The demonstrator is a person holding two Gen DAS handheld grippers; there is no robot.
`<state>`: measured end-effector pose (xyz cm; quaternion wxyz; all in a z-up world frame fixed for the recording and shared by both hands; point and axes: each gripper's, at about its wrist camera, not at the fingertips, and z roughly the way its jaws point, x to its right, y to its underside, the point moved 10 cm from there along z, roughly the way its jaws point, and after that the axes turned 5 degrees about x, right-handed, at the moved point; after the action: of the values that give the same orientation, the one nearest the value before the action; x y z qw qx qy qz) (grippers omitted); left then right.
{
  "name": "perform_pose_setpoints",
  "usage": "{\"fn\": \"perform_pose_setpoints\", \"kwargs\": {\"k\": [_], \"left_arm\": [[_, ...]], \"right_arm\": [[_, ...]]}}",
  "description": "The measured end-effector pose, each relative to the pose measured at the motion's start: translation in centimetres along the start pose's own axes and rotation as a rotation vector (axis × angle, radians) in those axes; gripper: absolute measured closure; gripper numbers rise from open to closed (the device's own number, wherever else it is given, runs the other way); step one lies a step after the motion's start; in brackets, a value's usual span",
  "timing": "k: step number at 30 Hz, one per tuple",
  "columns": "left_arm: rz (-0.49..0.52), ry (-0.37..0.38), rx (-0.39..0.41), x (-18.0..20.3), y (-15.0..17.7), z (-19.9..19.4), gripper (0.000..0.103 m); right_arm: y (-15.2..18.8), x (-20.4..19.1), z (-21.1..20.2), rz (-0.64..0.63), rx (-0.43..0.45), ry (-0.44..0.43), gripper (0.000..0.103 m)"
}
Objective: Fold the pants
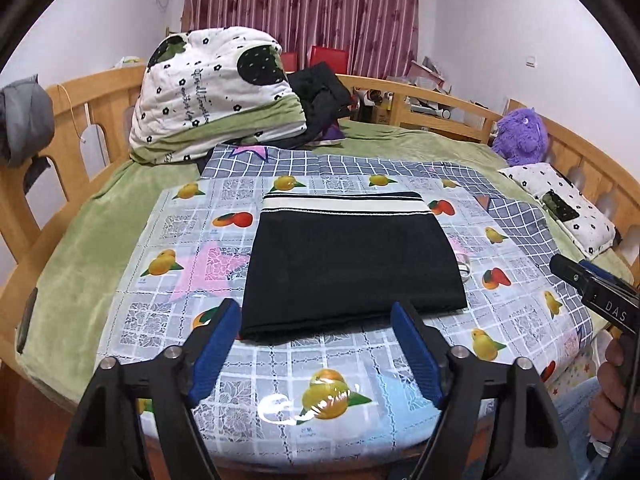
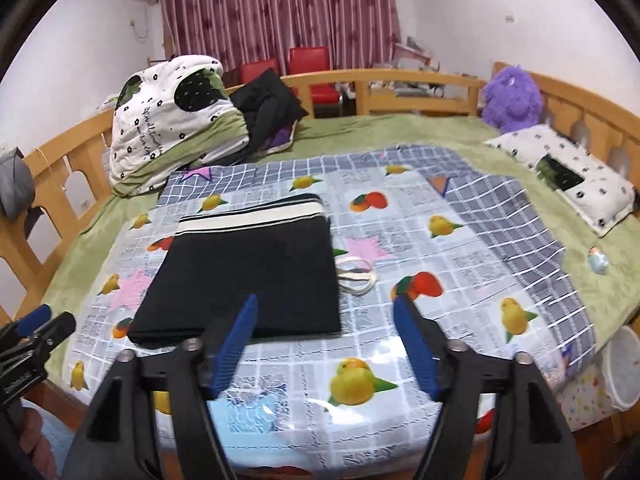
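Black pants [image 1: 348,268] lie folded into a flat rectangle on the fruit-print plastic sheet [image 1: 332,396], their white striped waistband at the far edge. In the right wrist view the pants [image 2: 248,280] sit left of centre, with a white drawstring [image 2: 356,276] looping out at their right side. My left gripper [image 1: 316,312] hovers open above the near edge of the pants, nothing between its blue pads. My right gripper [image 2: 326,306] is open too, raised over the near right corner of the pants, holding nothing. Each gripper shows at the edge of the other's view.
A rolled white and green quilt [image 1: 216,92] and dark clothes [image 1: 320,100] lie at the back of the wooden-railed bed [image 1: 100,108]. A purple plush toy [image 1: 520,136] and a small pillow [image 1: 560,204] sit at the right. A white bin [image 2: 620,364] stands beside the bed.
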<state>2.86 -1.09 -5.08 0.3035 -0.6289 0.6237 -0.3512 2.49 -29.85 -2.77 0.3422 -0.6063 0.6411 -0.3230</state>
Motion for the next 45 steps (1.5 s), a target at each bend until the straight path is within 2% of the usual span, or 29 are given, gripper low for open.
{"fn": "perform_pose_setpoints", "kwargs": {"k": [2,7,23,45], "left_arm": [[-0.004,-0.003,-0.008,0.1,0.3,-0.3,0.022],[-0.004,0.002,-0.005,0.3,0.4,-0.9,0.022],[-0.004,-0.024,-0.011,-0.1,0.8,-1.2,0.021],[-0.01,-0.021,-0.011,-0.1,0.7,-1.2,0.021]], "right_arm": [[0.1,-0.2,-0.5,-0.013,0.011,-0.002,0.018],[0.0,-0.4,-1.5,-0.05,0.031,0.034,0.013],[0.2,-1.0,-2.1,-0.072,0.013,0.035,0.013],[0.2,-1.1,-2.0,-0.085,0.012,0.045,0.013]]}}
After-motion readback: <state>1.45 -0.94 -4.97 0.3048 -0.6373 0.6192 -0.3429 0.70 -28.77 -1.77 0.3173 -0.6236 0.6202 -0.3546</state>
